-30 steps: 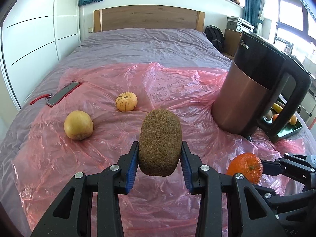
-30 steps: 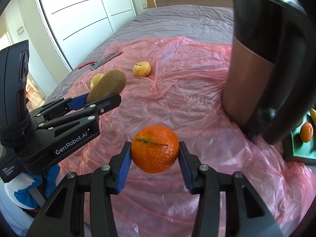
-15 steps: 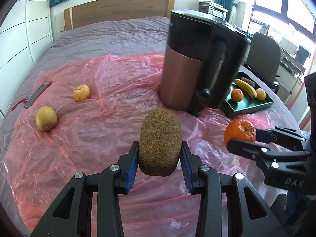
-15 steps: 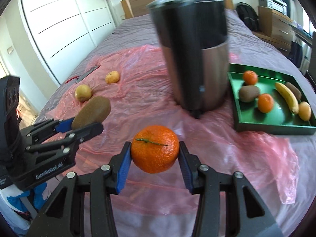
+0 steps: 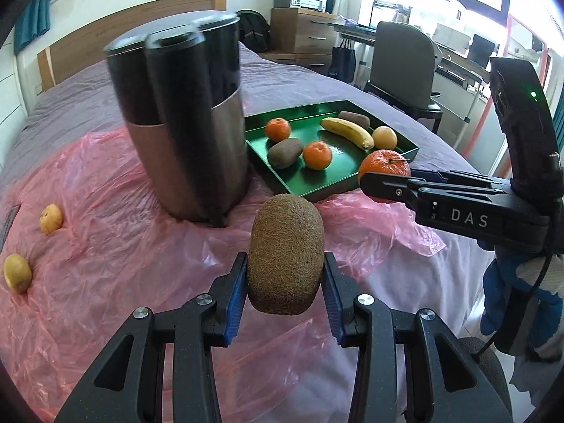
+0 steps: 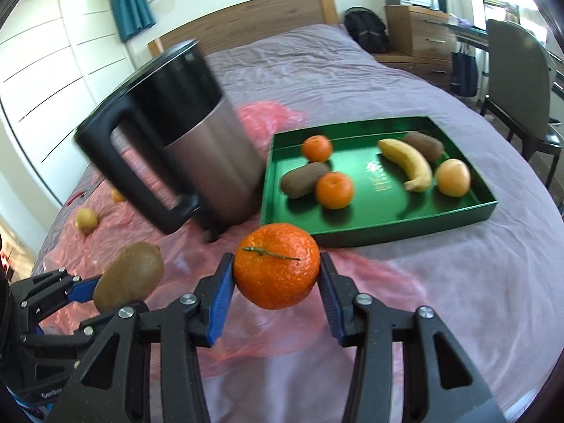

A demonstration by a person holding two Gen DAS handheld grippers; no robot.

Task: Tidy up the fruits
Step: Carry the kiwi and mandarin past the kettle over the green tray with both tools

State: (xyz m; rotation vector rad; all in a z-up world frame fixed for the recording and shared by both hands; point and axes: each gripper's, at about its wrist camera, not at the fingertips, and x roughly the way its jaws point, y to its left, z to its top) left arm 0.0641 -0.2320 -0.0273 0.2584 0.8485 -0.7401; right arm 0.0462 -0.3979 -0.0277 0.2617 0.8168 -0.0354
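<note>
My left gripper [image 5: 284, 275] is shut on a brown kiwi [image 5: 285, 259], held above the pink plastic sheet [image 5: 105, 275] near the bed's front edge. My right gripper [image 6: 276, 271] is shut on an orange mandarin [image 6: 276, 264], carried just in front of the green tray [image 6: 387, 225]. In the left wrist view the right gripper [image 5: 387, 179] and its mandarin [image 5: 382, 162] hang over the tray's near corner. The tray [image 5: 317, 183] holds two mandarins, two kiwis, a banana [image 6: 409, 167] and a pale round fruit [image 6: 453, 176].
A tall black and steel kettle [image 5: 190, 134] stands on the sheet left of the tray. Two yellowish fruits [image 5: 16, 271] [image 5: 51, 216] lie far left on the sheet. A chair [image 5: 402, 70] and a desk stand beyond the bed on the right.
Both grippers swung right across the bed with their fruit, past the kettle. The green tray came fully into view and is now close ahead; the loose yellow fruits slid to the left edge.
</note>
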